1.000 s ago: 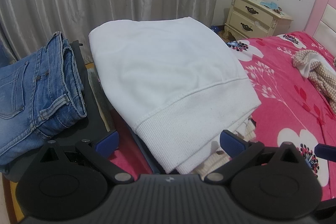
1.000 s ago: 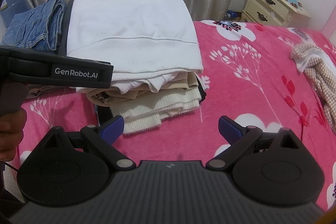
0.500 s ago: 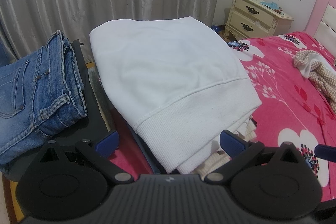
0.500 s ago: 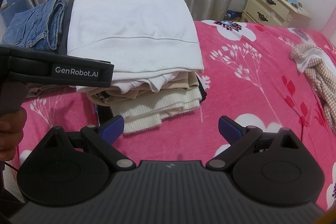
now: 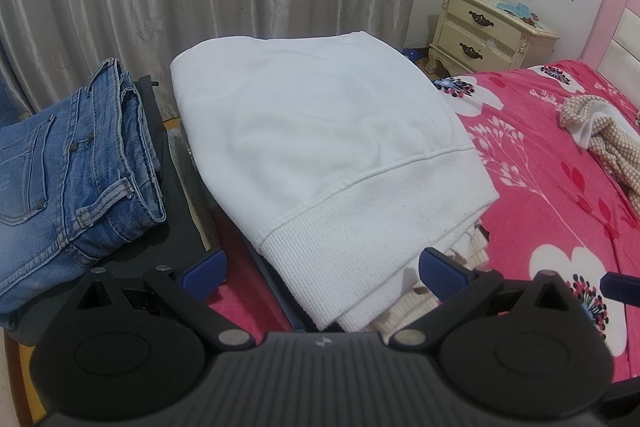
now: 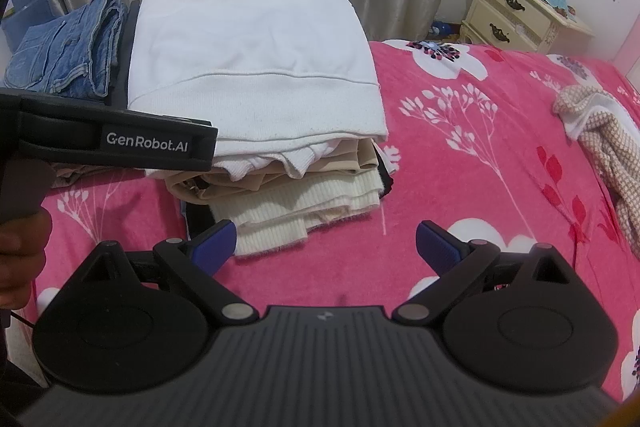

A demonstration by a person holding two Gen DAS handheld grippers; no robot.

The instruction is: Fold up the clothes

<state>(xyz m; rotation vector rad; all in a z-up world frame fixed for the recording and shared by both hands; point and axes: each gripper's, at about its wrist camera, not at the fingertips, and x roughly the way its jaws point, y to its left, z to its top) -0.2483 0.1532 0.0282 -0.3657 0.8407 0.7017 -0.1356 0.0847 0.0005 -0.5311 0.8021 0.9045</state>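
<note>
Nothing has shifted since a second ago: our left gripper [image 5: 322, 269] and right gripper [image 6: 325, 245] hover, fingers spread and empty, before the white sweatshirt [image 6: 256, 63] topping the folded pile on the bed [image 6: 500, 155], so next we should reach right for the crumpled knit garment [image 6: 600, 143].

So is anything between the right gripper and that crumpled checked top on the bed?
Nothing visible: only bare pink flowered bedspread lies between the open right gripper and the crumpled beige-and-white checked garment.
</note>
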